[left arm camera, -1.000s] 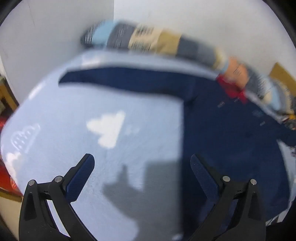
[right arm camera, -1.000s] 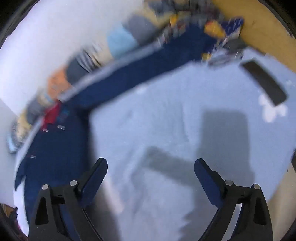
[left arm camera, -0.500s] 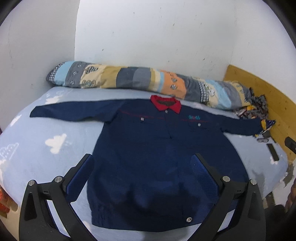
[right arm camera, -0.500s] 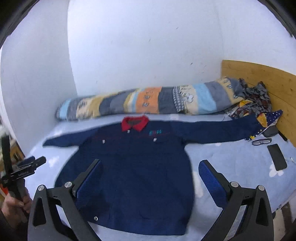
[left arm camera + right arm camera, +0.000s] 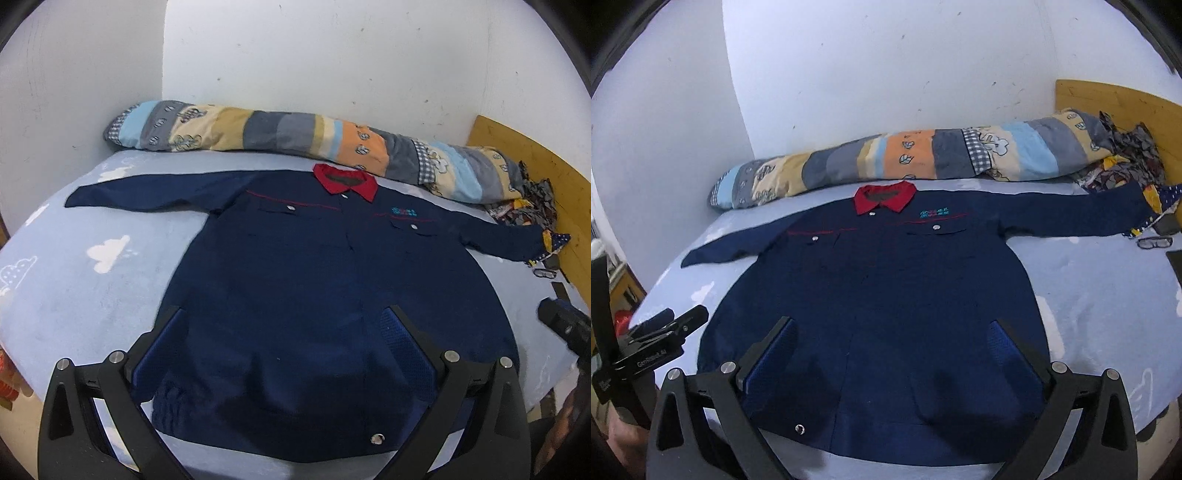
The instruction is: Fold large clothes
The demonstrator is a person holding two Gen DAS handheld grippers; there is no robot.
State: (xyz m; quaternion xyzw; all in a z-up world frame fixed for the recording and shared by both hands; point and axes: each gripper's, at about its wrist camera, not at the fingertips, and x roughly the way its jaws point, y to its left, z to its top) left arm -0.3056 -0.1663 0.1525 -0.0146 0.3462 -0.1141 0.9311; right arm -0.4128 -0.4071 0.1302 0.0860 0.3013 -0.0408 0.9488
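Observation:
A navy long-sleeved work jacket (image 5: pixel 314 266) with a red collar (image 5: pixel 345 181) lies flat, front up, on the light blue bed (image 5: pixel 74 280), both sleeves spread out sideways. It also shows in the right wrist view (image 5: pixel 886 288). My left gripper (image 5: pixel 284 325) is open and empty, held above the jacket's hem. My right gripper (image 5: pixel 894 336) is open and empty, also above the hem. The left gripper's body shows at the left edge of the right wrist view (image 5: pixel 653 354).
A long striped bolster pillow (image 5: pixel 295 144) lies along the back wall. Crumpled patterned cloth (image 5: pixel 1123 162), glasses (image 5: pixel 1154 242) and a dark phone (image 5: pixel 1176 262) lie at the right by the wooden headboard (image 5: pixel 1126 99). White walls enclose the back and left.
Both grippers swung up from looking down at the bedsheet and now face the whole jacket from its hem side. In the last half second they barely moved.

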